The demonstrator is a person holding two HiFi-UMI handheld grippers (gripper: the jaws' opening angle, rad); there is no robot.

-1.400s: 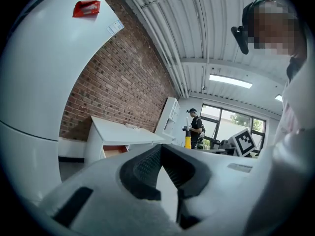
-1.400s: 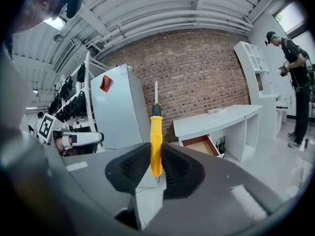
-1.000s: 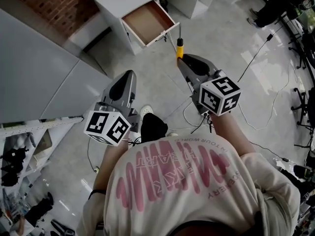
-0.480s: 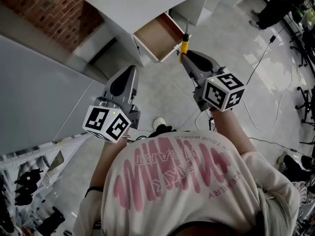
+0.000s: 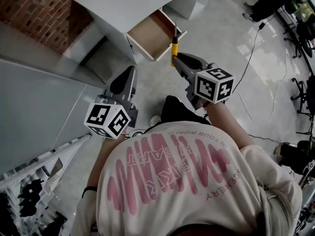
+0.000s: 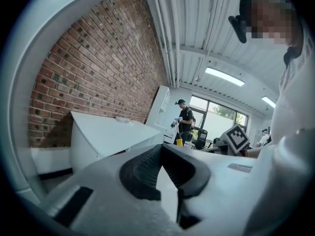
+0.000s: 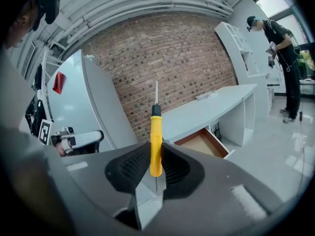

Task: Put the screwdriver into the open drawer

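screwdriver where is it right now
In the head view the screwdriver sits right of centre, clamped by its yellow handle in the right tongs, shaft up, just short of the open drawer and not inside it.

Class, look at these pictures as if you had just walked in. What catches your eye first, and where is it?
The yellow-handled screwdriver stands out first, clamped in the right claw with its thin shaft sticking out past the tips. Just beyond it, the open drawer shows a bare brown bottom under the white desk, which stands against a red brick wall. The left claw is shut on nothing.
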